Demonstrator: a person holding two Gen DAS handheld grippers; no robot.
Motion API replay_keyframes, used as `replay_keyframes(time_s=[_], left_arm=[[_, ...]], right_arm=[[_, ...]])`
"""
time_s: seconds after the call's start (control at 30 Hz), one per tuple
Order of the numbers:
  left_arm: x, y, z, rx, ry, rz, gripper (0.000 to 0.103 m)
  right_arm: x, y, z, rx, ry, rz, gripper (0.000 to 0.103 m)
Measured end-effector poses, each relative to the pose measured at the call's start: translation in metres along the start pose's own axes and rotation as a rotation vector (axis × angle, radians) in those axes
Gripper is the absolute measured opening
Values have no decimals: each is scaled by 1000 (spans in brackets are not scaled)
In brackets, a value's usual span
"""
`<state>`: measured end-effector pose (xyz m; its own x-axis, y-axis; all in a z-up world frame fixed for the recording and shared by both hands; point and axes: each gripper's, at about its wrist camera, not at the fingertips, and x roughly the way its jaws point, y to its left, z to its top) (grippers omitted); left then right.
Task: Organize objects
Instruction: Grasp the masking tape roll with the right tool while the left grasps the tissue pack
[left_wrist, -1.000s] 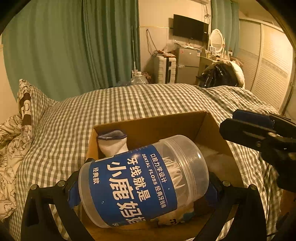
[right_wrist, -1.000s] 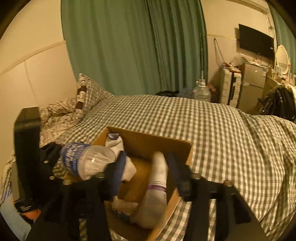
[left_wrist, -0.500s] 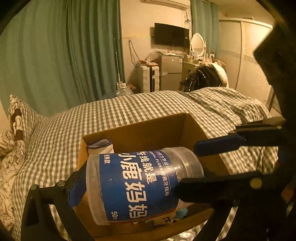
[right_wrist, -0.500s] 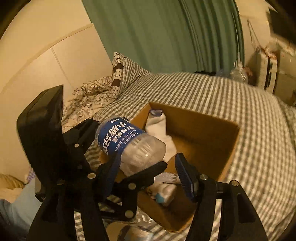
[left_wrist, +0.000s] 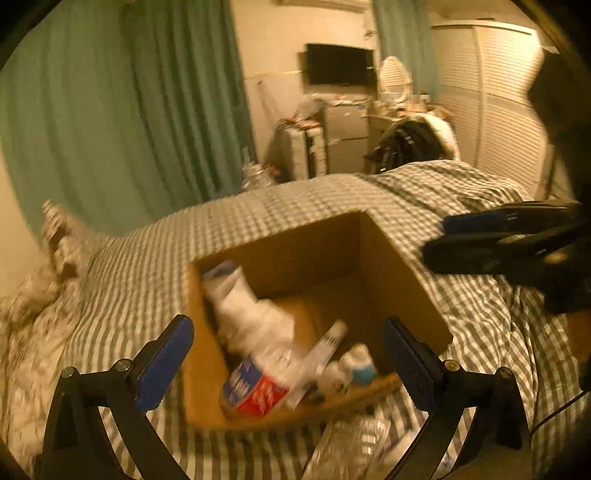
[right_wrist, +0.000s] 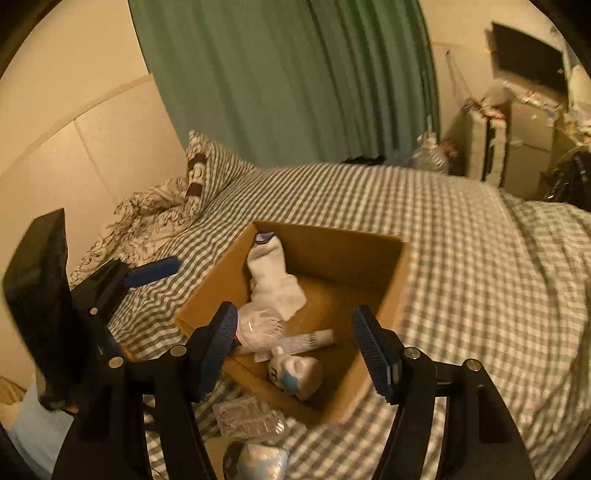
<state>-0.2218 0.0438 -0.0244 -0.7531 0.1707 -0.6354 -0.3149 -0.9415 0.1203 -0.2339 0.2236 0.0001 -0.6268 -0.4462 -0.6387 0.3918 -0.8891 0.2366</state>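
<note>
the dental floss jar (left_wrist: 258, 384) now lies inside the cardboard box (left_wrist: 402, 280), down in the near corner on the left gripper's side, where 1 second ago it was clamped crosswise between the left gripper's (left_wrist: 288, 360) blue pads above the box. it has been let go and has dropped in, so i judge this item's placing is done and the next loose object is due.

the jar rests on its side, tilted. in the left wrist view its long axis runs from lower left to upper right, the labelled end toward the near wall and the clear end, packed with floss picks, pointing inward toward the box's middle (the blur is heavy, so which end carries the lid i cannot say). its clear end lies against the white sock (left_wrist: 243, 310), which stretches up the left wall. just beside the jar lie a slim white tube (right_wrist: 306, 341) and a small white bottle with a blue cap (right_wrist: 295, 373).

both tools are empty: the left gripper's jaws stand wide apart over the near edge of the box, and the right gripper (right_wrist: 293, 347) hovers with its jaws spread too. the box sits on the checked bedcover (right_wrist: 461, 258), with crumpled clear plastic packaging (right_wrist: 251, 417) lying on the cover just outside the near wall.
</note>
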Motion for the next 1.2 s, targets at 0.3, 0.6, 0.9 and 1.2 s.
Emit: replay_keyframes(time_s=[0.3, 0.6, 0.9, 1.2], left_arm=[[-82, 6, -46, -125, 38, 188, 103], [-113, -4, -115, -222, 68, 270, 103], [-101, 0, -158, -244, 144, 290, 103], [-84, -1, -173, -235, 191, 281, 103]], right_arm=[[-75, 44, -49, -107, -73, -163, 65], [-41, 96, -133, -170, 69, -184, 65], [13, 115, -167, -212, 201, -204, 65], [33, 111, -170, -191, 253, -201, 46]])
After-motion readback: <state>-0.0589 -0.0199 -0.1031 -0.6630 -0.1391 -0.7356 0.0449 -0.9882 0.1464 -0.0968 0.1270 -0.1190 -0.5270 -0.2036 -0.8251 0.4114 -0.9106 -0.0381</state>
